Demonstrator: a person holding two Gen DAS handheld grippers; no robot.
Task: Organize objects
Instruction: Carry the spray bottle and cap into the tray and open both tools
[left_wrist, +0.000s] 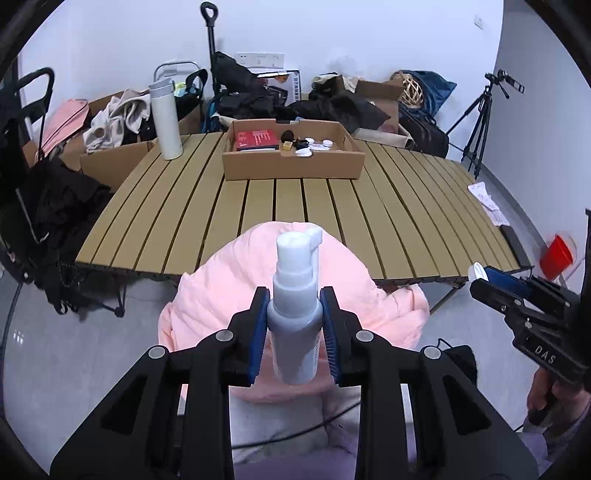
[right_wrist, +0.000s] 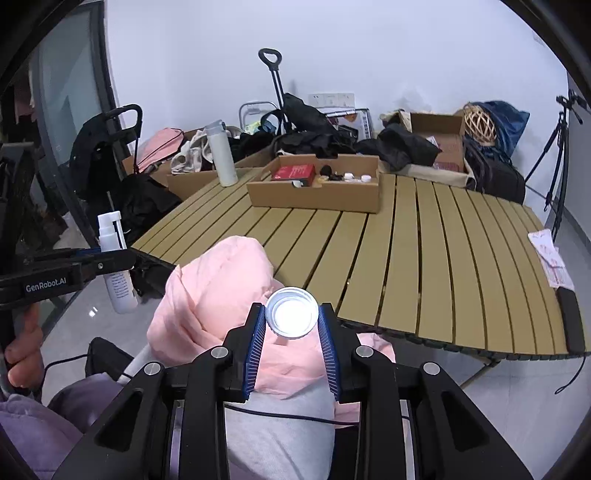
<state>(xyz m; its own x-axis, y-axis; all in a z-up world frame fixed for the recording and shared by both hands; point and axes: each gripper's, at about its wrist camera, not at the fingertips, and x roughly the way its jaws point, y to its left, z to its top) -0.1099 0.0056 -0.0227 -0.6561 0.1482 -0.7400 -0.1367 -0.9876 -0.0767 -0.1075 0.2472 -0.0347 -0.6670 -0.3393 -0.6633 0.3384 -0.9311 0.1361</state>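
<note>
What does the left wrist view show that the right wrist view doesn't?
Only the left wrist view: a red cup off the table's right end, and the pump bottle seen end-on between the left hand-held gripper pads. Only the right wrist view: the white cap seen open-side-on in the right hand-held gripper. Both: slatted table, cardboard box, white thermos.

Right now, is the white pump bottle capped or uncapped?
Uncapped. The pump bottle, held in the left gripper, shows its bare nozzle, while the right gripper holds the cap apart from it.
</note>
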